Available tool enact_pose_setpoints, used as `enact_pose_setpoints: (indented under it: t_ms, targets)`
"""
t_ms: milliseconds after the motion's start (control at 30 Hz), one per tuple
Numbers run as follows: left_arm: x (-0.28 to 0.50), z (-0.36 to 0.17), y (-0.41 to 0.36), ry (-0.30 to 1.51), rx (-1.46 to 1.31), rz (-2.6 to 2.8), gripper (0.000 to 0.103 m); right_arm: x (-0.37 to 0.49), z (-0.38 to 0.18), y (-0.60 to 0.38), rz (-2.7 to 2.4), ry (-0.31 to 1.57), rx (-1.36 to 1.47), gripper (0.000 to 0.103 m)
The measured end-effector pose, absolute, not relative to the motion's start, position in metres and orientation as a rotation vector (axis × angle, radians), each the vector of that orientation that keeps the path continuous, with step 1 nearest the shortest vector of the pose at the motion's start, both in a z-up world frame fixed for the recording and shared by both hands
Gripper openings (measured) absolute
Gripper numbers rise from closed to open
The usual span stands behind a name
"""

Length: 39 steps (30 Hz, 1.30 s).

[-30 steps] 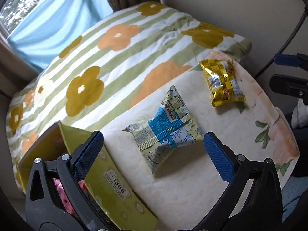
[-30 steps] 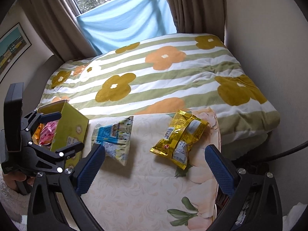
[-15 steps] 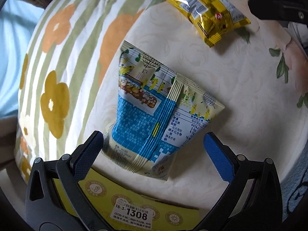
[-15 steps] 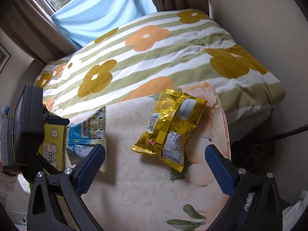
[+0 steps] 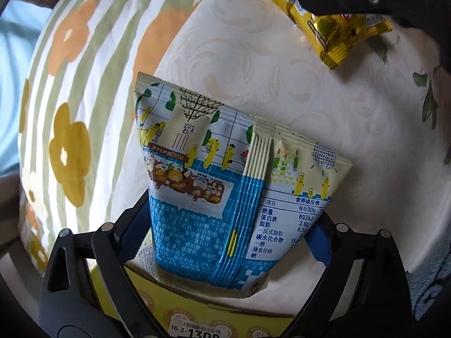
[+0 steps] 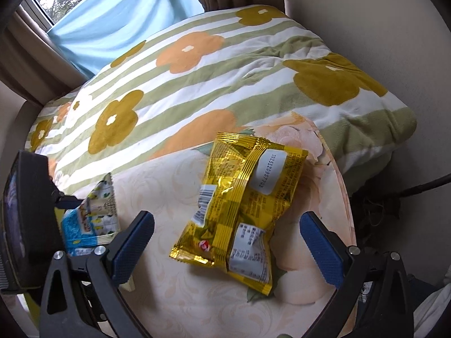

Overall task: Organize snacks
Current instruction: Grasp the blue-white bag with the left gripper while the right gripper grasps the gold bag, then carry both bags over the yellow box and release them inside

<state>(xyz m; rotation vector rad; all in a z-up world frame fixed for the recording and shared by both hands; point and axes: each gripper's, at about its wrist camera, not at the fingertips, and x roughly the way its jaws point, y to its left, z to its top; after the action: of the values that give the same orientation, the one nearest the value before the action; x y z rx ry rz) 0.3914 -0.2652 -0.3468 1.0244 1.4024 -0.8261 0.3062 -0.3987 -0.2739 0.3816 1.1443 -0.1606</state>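
A blue and cream snack bag (image 5: 225,197) lies on the round cream table (image 5: 282,79). My left gripper (image 5: 228,233) points straight down over it, its jaws closing with the bag between them. Both blue pads (image 5: 320,243) meet the bag's sides, partly hidden under its bulge. A yellow foil snack bag (image 6: 239,214) lies further right on the table (image 6: 183,295). My right gripper (image 6: 227,243) hangs open just above it, its pads apart from the foil on either side. The blue bag (image 6: 90,222) and the left gripper's black body also appear at the left of the right wrist view.
A yellow-green cardboard box (image 5: 197,321) with a printed label stands at the table's near edge, right by the blue bag. A striped quilt with orange and mustard flowers (image 6: 197,84) lies behind the table. A black cable (image 6: 422,186) runs along the right wall.
Both grippers have come down close to the table. The left one turned, settled over the blue bag and narrowed its jaws onto it. The right one dropped over the yellow bag, still wide.
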Motion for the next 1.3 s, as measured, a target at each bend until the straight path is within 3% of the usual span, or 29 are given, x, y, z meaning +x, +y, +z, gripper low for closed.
enact_pose_setpoints:
  t_ms: [200,333,533,600,767,1000,1300]
  targets:
    - [0.399,-0.339,-0.262,1.431,0.923,-0.828,0.060,0.314,-0.285,-0.399,-0.193,1.152,0.364,0.103]
    - [0.401,-0.328,-0.259,1.423,0.865,-0.822,0.051,0.318,-0.291,-0.396,-0.203,1.171,0.344,0.102]
    - [0.395,-0.324,-0.255,1.424,0.824,-0.821,0.048,0.323,-0.295,-0.395,-0.226,1.190,0.292,0.088]
    - [0.393,-0.320,-0.254,1.426,0.809,-0.815,0.048,0.324,-0.294,-0.392,-0.224,1.187,0.248,0.078]
    - [0.396,-0.315,-0.251,1.424,0.773,-0.790,0.048,0.320,-0.293,-0.392,-0.214,1.181,0.242,0.071]
    - [0.397,-0.298,-0.247,1.411,0.674,-0.751,0.048,0.302,-0.278,-0.391,-0.212,1.146,0.239,0.068]
    - [0.383,-0.240,-0.242,1.318,0.560,-0.658,0.048,0.273,-0.217,-0.388,-0.155,1.052,0.222,0.067]
